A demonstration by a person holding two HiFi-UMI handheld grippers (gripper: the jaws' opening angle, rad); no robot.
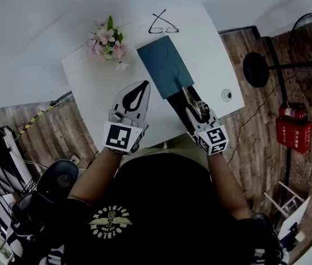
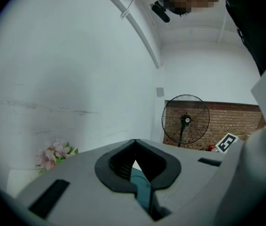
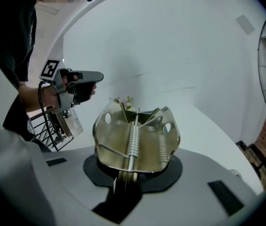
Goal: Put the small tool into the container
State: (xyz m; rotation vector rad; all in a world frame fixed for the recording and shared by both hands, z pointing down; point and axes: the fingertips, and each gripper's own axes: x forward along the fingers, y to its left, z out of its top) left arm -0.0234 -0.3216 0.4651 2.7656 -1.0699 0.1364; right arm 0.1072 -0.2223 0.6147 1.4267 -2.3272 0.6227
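small metal tool (image 3: 135, 133), gripped in right claw (image 3: 123, 175), at teal container (image 1: 166, 65)'s near end

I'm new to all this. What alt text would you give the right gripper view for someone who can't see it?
A shiny metal spring clip stands gripped in the right tool, seen from just behind it over a white table. At left, a hand holds the left tool.
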